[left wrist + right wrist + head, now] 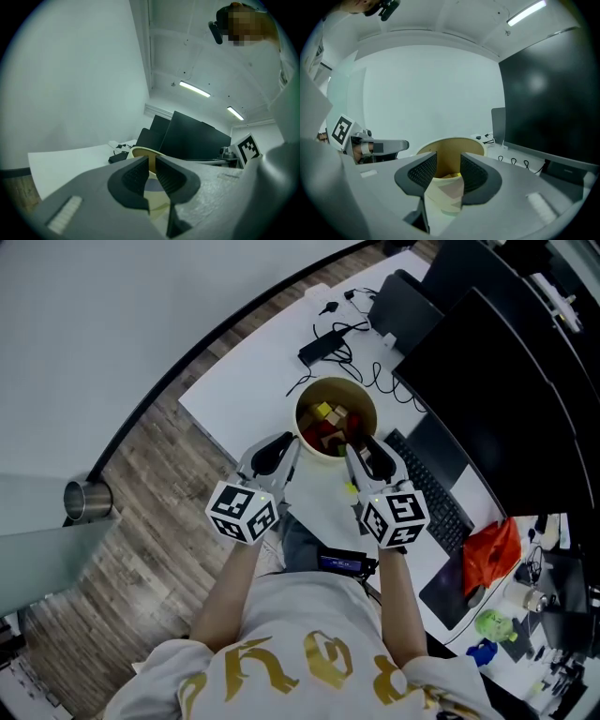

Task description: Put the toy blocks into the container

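Observation:
A round cream container (303, 407) stands on the white table and holds toy blocks, among them a yellow one (324, 412) and a red one (319, 434). My left gripper (281, 454) sits at the container's near left side; its jaws are almost together with only a thin slit and nothing between them (152, 164). My right gripper (362, 454) is at the near right side, open and empty (448, 164). Between the right jaws I see the container (451, 146) with a yellow block (453, 176) inside. A small yellow-green piece (350, 488) lies on the table by the right gripper.
Dark monitors (506, 381) and a keyboard (436, 491) fill the table's right side. A black adapter with cables (323, 345) lies beyond the container. An orange bag (489, 554) is at the right. The table's left edge drops to a wooden floor with a metal cylinder (87, 501).

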`<action>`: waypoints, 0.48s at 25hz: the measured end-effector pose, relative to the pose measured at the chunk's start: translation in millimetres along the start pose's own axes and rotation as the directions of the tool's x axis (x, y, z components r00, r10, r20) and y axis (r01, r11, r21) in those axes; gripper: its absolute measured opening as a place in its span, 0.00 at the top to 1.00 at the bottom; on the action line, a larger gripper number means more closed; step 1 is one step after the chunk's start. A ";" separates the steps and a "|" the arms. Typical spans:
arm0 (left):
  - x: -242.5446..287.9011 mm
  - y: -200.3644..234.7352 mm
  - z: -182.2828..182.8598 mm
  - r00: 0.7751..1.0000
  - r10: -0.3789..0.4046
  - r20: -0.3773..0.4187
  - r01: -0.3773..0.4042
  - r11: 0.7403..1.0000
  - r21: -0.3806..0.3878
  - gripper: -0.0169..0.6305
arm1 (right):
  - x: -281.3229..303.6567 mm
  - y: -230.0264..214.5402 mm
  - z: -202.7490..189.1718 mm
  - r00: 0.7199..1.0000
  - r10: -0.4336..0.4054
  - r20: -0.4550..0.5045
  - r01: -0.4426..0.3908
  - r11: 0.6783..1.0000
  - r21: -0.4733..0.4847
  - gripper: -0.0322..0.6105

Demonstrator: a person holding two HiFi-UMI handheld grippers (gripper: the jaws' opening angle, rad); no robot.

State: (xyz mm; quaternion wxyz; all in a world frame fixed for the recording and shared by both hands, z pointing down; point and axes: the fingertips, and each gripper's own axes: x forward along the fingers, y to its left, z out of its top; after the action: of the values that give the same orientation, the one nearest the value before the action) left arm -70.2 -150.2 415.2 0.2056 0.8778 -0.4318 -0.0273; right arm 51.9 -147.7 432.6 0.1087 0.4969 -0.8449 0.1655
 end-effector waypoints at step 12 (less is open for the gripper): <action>-21.0 -19.4 8.5 1.000 -0.005 0.021 0.005 1.000 0.024 0.90 | -29.4 8.2 6.4 0.999 -0.011 0.035 0.011 1.000 -0.005 0.69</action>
State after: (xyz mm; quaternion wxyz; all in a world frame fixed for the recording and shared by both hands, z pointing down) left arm -70.7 -126.4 397.2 0.1905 0.8809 -0.4321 -0.0317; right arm 58.7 -122.9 415.1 0.0963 0.5042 -0.8443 0.1541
